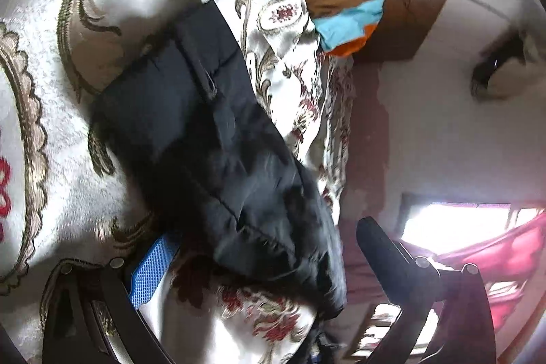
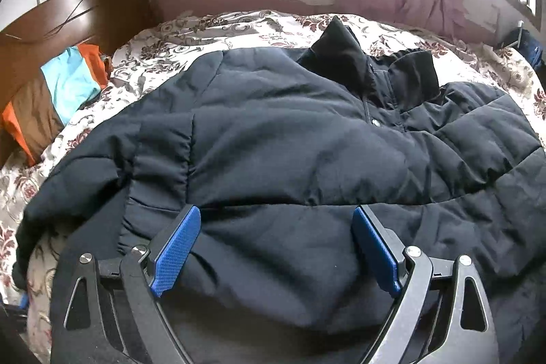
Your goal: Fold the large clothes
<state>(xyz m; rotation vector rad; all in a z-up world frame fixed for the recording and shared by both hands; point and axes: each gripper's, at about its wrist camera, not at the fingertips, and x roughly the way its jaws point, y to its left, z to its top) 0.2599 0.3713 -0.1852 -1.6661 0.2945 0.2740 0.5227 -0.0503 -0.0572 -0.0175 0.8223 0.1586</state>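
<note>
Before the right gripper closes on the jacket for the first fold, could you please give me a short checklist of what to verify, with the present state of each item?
1. Right gripper open wide: ok, both blue pads apart.
2. Fabric between its jaws: ok, the black puffer jacket lies between them, not yet pinched.
3. Jacket spread out on the floral bedspread: ok, though its collar stands up.
4. Left gripper state: cannot tell; the view is blurred and one pad is hidden by fabric.
5. Striped pillow apart from the jacket: ok.
</note>
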